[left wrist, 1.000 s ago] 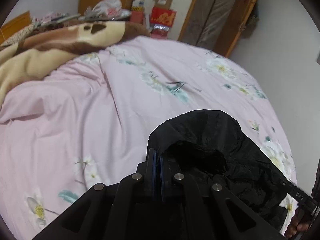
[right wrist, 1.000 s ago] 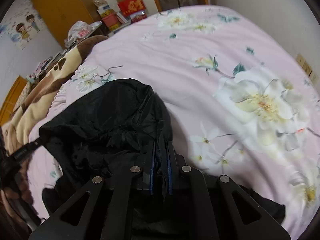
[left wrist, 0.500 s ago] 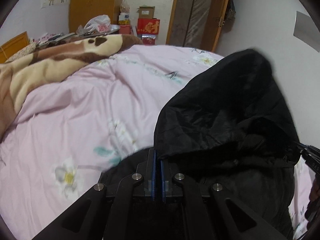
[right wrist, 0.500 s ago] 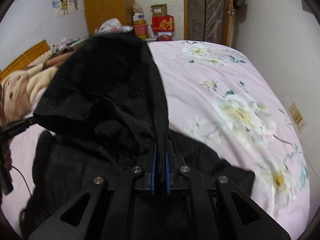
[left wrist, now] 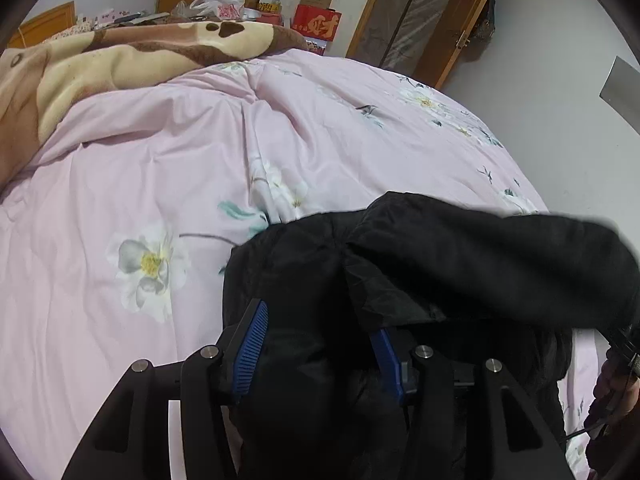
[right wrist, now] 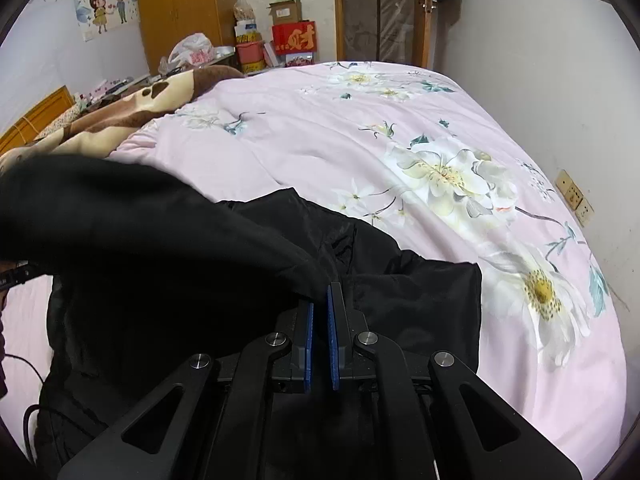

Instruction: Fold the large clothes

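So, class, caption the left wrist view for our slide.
Left gripper, jaws just opened, over a black jacket on a pink floral quilt.

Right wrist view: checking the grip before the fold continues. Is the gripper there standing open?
No, the right gripper is shut on the black jacket.

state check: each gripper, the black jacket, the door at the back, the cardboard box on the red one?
left gripper: open, jaws have just been opening, black fabric loose between them
right gripper: shut on a fold of the jacket
black jacket: partly folded on the pink bedspread, top flap held up off it
door: shut
cardboard box: flaps open
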Motion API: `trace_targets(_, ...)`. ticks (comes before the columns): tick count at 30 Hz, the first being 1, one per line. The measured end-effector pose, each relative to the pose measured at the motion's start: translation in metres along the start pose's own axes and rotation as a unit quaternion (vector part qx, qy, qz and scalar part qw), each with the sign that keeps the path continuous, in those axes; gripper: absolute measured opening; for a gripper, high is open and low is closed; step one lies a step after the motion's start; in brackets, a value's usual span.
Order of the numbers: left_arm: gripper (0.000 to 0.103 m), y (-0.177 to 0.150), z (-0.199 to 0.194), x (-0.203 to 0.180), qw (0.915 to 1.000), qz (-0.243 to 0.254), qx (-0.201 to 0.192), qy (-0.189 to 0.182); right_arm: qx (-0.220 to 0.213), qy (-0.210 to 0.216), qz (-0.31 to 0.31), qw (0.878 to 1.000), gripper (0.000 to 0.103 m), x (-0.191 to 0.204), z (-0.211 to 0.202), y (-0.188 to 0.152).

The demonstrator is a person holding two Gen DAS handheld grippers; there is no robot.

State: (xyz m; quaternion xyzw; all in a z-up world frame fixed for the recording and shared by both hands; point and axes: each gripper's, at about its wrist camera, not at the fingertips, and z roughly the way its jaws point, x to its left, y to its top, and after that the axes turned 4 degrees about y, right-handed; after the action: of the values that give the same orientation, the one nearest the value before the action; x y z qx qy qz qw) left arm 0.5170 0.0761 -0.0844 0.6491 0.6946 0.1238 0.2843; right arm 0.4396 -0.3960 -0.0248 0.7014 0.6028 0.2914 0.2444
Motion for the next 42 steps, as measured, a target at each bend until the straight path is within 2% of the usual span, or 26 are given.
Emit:
trace_targets(2, 0.053, -0.007, -0.003, 0.005, 0.9998, -0.001, 0.010, -0.018, -0.004, 0.000, 0.010, 1.000, 0.006, -0.003, -0.002, -0.002)
trace_targets(6, 0.055, -0.022, -0.018, 0.013, 0.9989, 0.042, 0.011, 0.017, -0.003, -0.005, 0.031, 0.999, 0.006, -0.009, -0.009, -0.005)
trace_targets(8, 0.055, -0.026, -0.024, 0.021, 0.9990, 0.039, 0.016, 0.011, -0.009, -0.013, 0.037, 0.999, 0.006, -0.009, -0.020, -0.008)
trace_targets(10, 0.055, -0.029, -0.033, 0.028, 0.9996, 0.027, 0.013, 0.003, -0.016, -0.016, 0.036, 0.999, 0.010, -0.005, -0.035, -0.014)
trace_targets(12, 0.055, -0.029, -0.041, 0.027, 0.9996, 0.028, 0.006, -0.006, -0.032, -0.010, 0.012, 0.999, 0.026, 0.010, -0.058, -0.021)
trace_targets(13, 0.059, -0.028, -0.044, 0.025, 0.9995, 0.028, 0.002, -0.013, -0.039, -0.005, -0.007, 0.999, 0.036, 0.019, -0.066, -0.023)
trace_targets(14, 0.064, -0.027, -0.046, 0.023, 0.9993, 0.028, 0.002, -0.023, -0.048, 0.010, -0.039, 0.998, 0.040, 0.034, -0.076, -0.028)
trace_targets(16, 0.070, -0.025, -0.048, 0.015, 0.9983, 0.024, 0.000, -0.052, -0.059, 0.045, -0.089, 0.993, 0.055, 0.060, -0.088, -0.036)
trace_targets(17, 0.072, -0.023, -0.048, 0.010, 0.9980, 0.023, 0.002, -0.059, -0.061, 0.068, -0.121, 0.988, 0.057, 0.079, -0.092, -0.041)
trace_targets(20, 0.074, -0.019, -0.043, -0.001, 0.9967, 0.013, 0.011, -0.079, -0.059, 0.092, -0.197, 0.974, 0.065, 0.125, -0.091, -0.054)
trace_targets(21, 0.074, -0.016, -0.041, -0.002, 0.9950, -0.004, 0.019, -0.098, -0.056, 0.091, -0.239, 0.965, 0.070, 0.147, -0.085, -0.063)
trace_targets(24, 0.080, -0.009, -0.031, -0.005, 0.9893, -0.034, 0.035, -0.138, -0.045, 0.092, -0.302, 0.948, 0.072, 0.179, -0.069, -0.083)
trace_targets(25, 0.080, -0.007, -0.029, -0.007, 0.9884, -0.037, 0.038, -0.142, -0.044, 0.094, -0.330, 0.938, 0.072, 0.192, -0.062, -0.091)
trace_targets(27, 0.080, -0.004, -0.026, -0.010, 0.9879, -0.045, 0.037, -0.144, -0.037, 0.061, -0.383, 0.921, 0.072, 0.211, -0.044, -0.105)
trace_targets(29, 0.081, 0.000, -0.022, -0.013, 0.9870, -0.048, 0.039, -0.149, -0.044, 0.032, -0.423, 0.905, 0.072, 0.220, -0.032, -0.115)
trace_targets(32, 0.081, 0.003, -0.010, -0.016, 0.9850, -0.050, 0.059, -0.154, -0.036, -0.003, -0.455, 0.890, 0.072, 0.225, -0.013, -0.122)
trace_targets(34, 0.081, 0.001, -0.004, -0.017, 0.9850, -0.051, 0.067, -0.150, -0.027, -0.036, -0.459, 0.887, 0.072, 0.225, 0.001, -0.121)
trace_targets(35, 0.081, 0.001, -0.002, -0.017, 0.9849, -0.050, 0.069, -0.151, -0.018, -0.036, -0.445, 0.894, 0.068, 0.222, 0.005, -0.118)
trace_targets(36, 0.081, 0.000, -0.001, -0.017, 0.9848, -0.052, 0.070, -0.150, -0.018, -0.032, -0.434, 0.900, 0.047, 0.221, 0.005, -0.115)
trace_targets(37, 0.081, -0.001, 0.001, -0.017, 0.9842, -0.054, 0.072, -0.152, -0.020, -0.030, -0.416, 0.909, 0.020, 0.217, 0.004, -0.110)
trace_targets(39, 0.081, -0.001, 0.004, -0.019, 0.9826, -0.056, 0.078, -0.159, -0.021, -0.028, -0.384, 0.923, 0.013, 0.210, 0.000, -0.101)
trace_targets(42, 0.082, 0.002, 0.011, -0.021, 0.9808, -0.065, 0.085, -0.164, -0.019, 0.010, -0.329, 0.944, 0.007, 0.201, -0.015, -0.081)
